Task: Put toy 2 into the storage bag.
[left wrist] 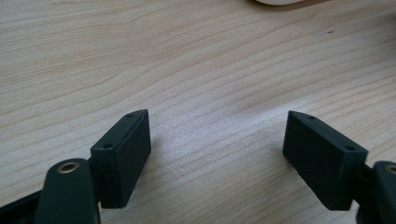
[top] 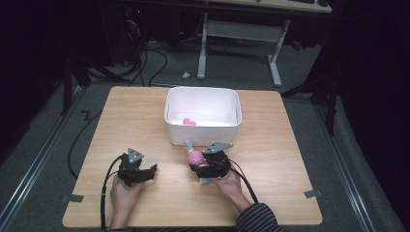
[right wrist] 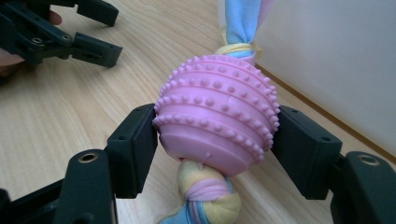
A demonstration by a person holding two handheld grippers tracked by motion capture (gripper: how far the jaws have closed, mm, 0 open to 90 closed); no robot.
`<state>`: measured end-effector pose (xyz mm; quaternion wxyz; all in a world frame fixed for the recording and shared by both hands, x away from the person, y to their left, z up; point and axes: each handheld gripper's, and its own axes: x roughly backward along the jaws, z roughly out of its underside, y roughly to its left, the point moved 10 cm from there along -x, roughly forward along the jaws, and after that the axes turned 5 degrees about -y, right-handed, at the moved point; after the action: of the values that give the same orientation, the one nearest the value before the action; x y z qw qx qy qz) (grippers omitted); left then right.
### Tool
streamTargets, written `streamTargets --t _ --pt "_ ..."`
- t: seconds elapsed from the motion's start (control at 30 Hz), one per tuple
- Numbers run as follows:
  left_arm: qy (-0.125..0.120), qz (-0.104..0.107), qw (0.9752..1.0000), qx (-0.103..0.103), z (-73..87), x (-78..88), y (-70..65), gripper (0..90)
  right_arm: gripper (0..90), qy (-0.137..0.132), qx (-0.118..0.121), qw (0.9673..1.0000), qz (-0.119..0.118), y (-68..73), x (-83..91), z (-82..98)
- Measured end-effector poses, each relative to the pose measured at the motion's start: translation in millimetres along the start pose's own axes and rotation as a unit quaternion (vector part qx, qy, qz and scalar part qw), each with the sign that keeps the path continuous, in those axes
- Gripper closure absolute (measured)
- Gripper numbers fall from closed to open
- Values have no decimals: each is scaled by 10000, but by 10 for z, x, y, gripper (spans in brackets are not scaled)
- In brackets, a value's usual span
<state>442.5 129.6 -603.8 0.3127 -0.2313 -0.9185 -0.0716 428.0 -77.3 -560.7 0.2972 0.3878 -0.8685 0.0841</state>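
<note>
No writing or brand readable on anything here. My right claw (right wrist: 215,140) pinches the pink ball (right wrist: 215,123) of a rope toy, one jaw pressed on each side, ball sitting right btwn them. Ball is rubbery, pink, ringed w/ ridges and rows of small studs. A braided cloth rope (right wrist: 205,193) in pale yellow, blue and pink runs through it, knotted at both ends of the ball. In the high view the toy (top: 196,157) is over the table (top: 270,193) mid-front, just before the near wall of the white bin (top: 203,130), which sits toward the far edge w/ smth pink (top: 189,122) inside. My left claw (left wrist: 217,149) is spread, nothing btwn jaws, low over bare wood near the front-left.
</note>
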Motion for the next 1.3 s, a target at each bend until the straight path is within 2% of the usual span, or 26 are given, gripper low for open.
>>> streamTargets --t 0.27,0.77,0.97,1.07,1.3 --pt "0 -3 10000 1 0 0 0 235 333 -198 8 9998 -12 -27 287 -95" --pt "-1 -3 10000 2 0 0 0 234 334 -476 181 9985 202 -166 772 -308" --pt "-1 -4 10000 1 0 0 0 234 334 -625 197 9974 295 -265 954 -449" --pt "-1 -4 10000 1 0 0 0 234 333 -623 321 9968 383 -309 1018 -528" --pt "-1 -4 10000 0 0 0 0 234 334 -856 433 9942 478 -408 1177 -795"
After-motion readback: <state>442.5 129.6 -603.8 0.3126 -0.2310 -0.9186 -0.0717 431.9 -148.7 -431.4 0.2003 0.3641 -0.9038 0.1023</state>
